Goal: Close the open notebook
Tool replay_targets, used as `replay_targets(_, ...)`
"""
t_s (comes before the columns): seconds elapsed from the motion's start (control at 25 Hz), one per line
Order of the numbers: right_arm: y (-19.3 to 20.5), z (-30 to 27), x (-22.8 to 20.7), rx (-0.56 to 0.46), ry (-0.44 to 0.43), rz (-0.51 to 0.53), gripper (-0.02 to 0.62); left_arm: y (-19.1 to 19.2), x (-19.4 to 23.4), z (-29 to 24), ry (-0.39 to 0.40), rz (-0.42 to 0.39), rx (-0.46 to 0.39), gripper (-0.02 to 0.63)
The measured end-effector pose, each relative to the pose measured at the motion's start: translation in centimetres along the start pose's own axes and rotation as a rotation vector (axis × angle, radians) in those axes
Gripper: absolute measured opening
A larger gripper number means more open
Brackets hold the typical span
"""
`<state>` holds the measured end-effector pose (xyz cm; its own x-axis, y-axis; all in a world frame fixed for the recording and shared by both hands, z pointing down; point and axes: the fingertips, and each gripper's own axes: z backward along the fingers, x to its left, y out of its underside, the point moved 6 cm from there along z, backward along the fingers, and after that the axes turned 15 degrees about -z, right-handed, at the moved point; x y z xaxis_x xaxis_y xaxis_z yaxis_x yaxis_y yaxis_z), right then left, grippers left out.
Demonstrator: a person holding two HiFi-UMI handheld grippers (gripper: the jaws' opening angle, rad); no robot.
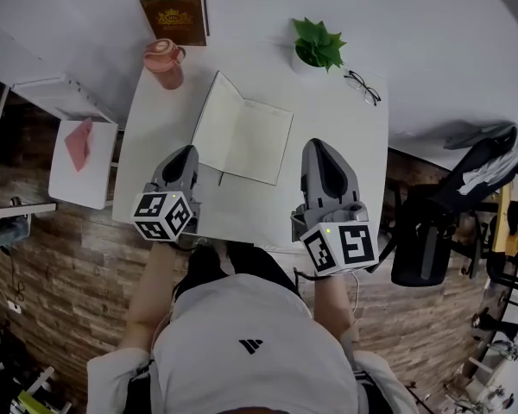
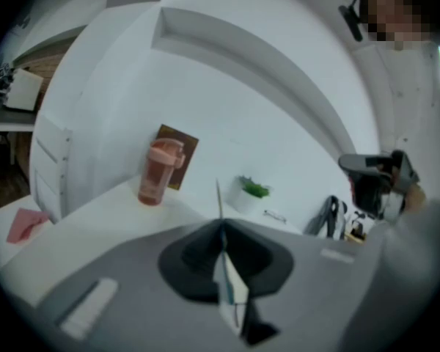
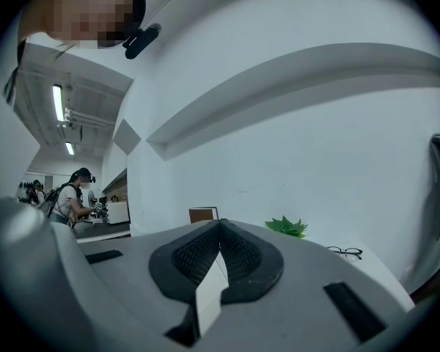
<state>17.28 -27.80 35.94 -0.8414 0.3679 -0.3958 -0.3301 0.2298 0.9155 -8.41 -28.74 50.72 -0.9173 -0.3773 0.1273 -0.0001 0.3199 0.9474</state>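
Observation:
The open notebook [image 1: 250, 136] lies in the middle of the white table [image 1: 341, 115], cream pages up, and its left half stands tilted up off the surface. My left gripper [image 1: 188, 155] is at its near left corner. In the left gripper view the jaws [image 2: 221, 229] are shut on that half, whose thin edge [image 2: 218, 196] rises straight up from between them. My right gripper [image 1: 321, 149] hovers just right of the notebook, apart from it. Its jaws [image 3: 220, 229] are shut with nothing from the table between them.
At the table's far side stand a pink bottle [image 1: 164, 61], a brown book [image 1: 175, 14], a small potted plant [image 1: 318, 46] and glasses [image 1: 363, 86]. A low white shelf with a pink cloth [image 1: 79, 143] is at the left. A black chair with clothes [image 1: 453, 214] stands at the right.

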Motion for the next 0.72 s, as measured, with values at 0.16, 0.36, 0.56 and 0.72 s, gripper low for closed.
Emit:
replay_targets(0.16, -0.2, 0.4, -0.4, -0.013, 0.007, -0.007, -0.002, -1.2, -2.6, -0.3, 0.091, -0.118, -0.002, 0.015)
replay_targets(0.36, -0.5, 1.0, -1.3, -0.025, 0.025, -0.015, -0.002, -1.7, -6.2, -1.4, 0.201, -0.206, 0.016, 0.015)
replay_targets(0.56, -0.7, 1.9, -2.5, -0.035, 0.046, -0.023, -0.003, -1.1, -9.3, -2.6, 0.284, -0.256, 0.056, 0.015)
replay_targets(0.72, -1.0, 2.7, -3.6, -0.044, 0.068, -0.029, -0.002, -0.1, -11.7, -4.0, 0.344, -0.299, 0.110, 0.015)
